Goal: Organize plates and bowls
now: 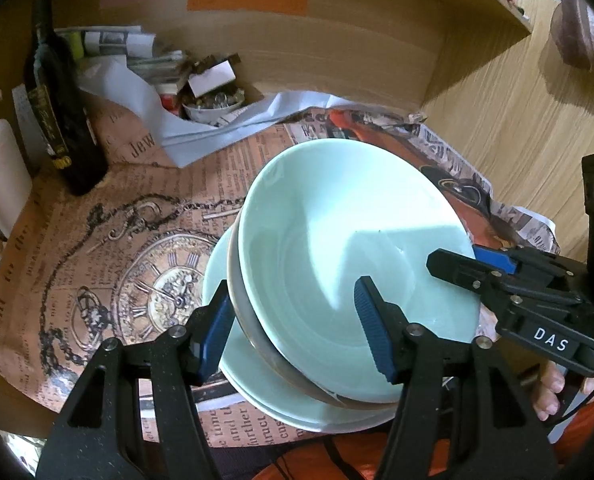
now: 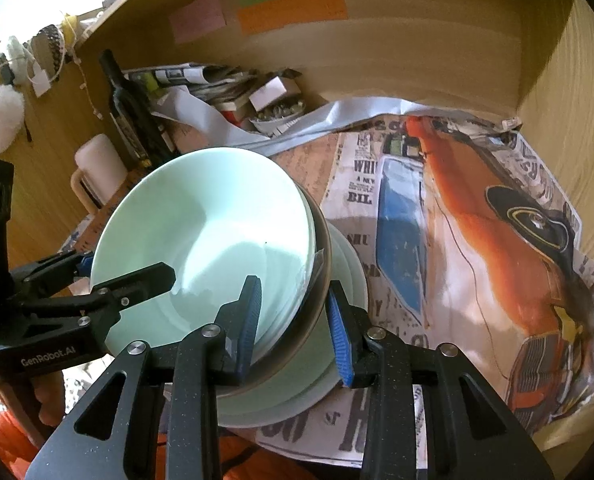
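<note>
Stack of crockery near the front edge of the tabletop: pale green bowl point(image 1: 349, 240) uppermost, tilted, nested in a brown-rimmed bowl point(image 1: 257, 332), both on a pale green plate point(image 1: 253, 384)

Left gripper point(image 1: 297, 336): blue-padded jaws apart, straddling the left side of the stack's rim, one pad outside, one inside the top bowl; whether pads touch the rim cannot be told

Right gripper point(image 2: 295, 324): jaws likewise apart, set astride the right side of both bowl rims; contact not discernible

Printed newspaper sheets point(image 2: 457, 208) covering the tabletop under the stack, clock print to the left, orange car print to the right

Dark wine bottle point(image 1: 57, 112) upright near the back left corner, well apart from the stack

Small bowl of oddments point(image 1: 211, 106) and heap of papers point(image 1: 113, 44) along the back edge

Coloured paper notes point(image 2: 289, 6) stuck on the wooden back panel

White mug point(image 2: 97, 168) at the left edge, beside the bottle
</note>
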{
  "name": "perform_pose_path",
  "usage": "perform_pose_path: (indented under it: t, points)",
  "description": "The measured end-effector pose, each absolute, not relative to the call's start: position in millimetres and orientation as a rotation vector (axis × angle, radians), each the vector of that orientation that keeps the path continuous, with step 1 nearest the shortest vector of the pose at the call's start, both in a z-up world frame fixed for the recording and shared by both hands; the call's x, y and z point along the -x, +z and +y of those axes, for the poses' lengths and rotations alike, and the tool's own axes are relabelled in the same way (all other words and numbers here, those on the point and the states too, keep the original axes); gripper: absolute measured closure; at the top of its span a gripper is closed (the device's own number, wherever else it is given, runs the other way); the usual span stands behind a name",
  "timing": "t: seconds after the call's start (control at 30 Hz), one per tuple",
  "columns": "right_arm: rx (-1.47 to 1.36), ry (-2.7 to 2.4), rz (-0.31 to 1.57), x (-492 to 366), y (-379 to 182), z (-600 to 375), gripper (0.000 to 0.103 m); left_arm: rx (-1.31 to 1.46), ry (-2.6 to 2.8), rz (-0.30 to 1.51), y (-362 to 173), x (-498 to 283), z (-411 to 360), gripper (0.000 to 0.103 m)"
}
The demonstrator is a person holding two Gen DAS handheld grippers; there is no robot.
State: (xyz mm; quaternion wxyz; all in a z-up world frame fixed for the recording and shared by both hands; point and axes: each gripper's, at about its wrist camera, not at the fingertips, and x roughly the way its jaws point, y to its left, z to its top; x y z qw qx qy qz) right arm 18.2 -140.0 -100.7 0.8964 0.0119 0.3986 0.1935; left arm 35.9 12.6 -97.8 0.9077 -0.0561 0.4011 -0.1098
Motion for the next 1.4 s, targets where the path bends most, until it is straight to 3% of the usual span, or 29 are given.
perform_pose_path:
  t: [0.6, 0.87, 1.13, 1.27, 1.4]
  points:
    - [-0.052, 0.425, 0.781, -23, -102, -144, 0.065, 0.105, -0.220, 0.778, -97, -40, 18, 0.042]
    - [-0.015, 0.406, 0.630, -7, -74, -144, 0.050, 0.075, -0.161, 0.622, -66, -18, 24, 0.041]
    - [-0.055, 0.436, 0.493, 15, -43, -150, 0.048, 0.039, -0.106, 0.391, -21, 21, 22, 0.030]
    - [-0.071, 0.440, 0.408, 30, -28, -152, 0.035, 0.051, -0.098, 0.326, -10, 34, 23, 0.012]
    - [-0.064, 0.450, 0.345, 45, -19, -150, 0.033, 0.047, -0.089, 0.283, -3, 45, 21, 0.006]
